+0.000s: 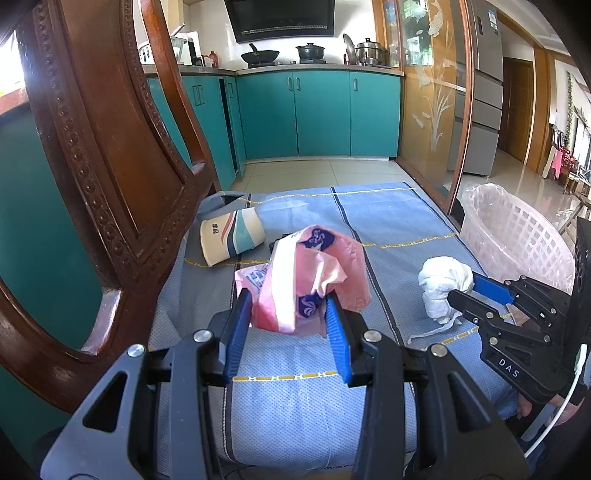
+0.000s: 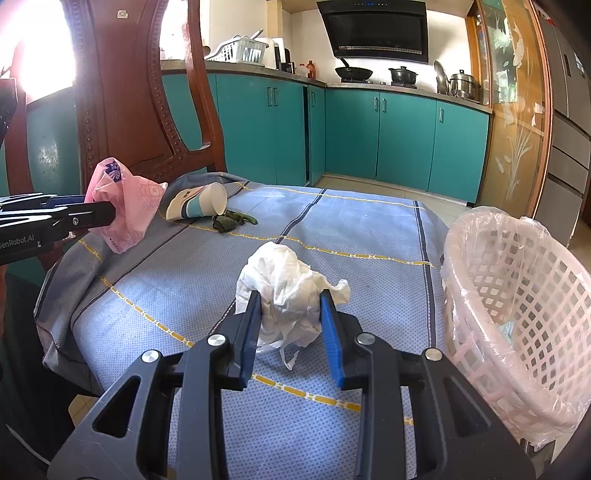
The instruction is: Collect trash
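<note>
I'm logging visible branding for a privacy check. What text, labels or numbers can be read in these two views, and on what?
"DAS": on the right gripper body.
"enRobot.AI", start cut off: on the left gripper body.
Pink wrapper: blue print, too crumpled to read.
Paper cup: small characters, too blurred.
Range hood: panel marks too small.

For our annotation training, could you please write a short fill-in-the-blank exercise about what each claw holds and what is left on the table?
1. The left claw is shut on a crumpled ____ plastic wrapper.
2. The right claw grips a wad of white ____.
3. The paper cup on the blue cloth lies on its ____.
4. The lattice basket is lined with a thin plastic ____.

Missing words: pink; tissue; side; bag
</note>
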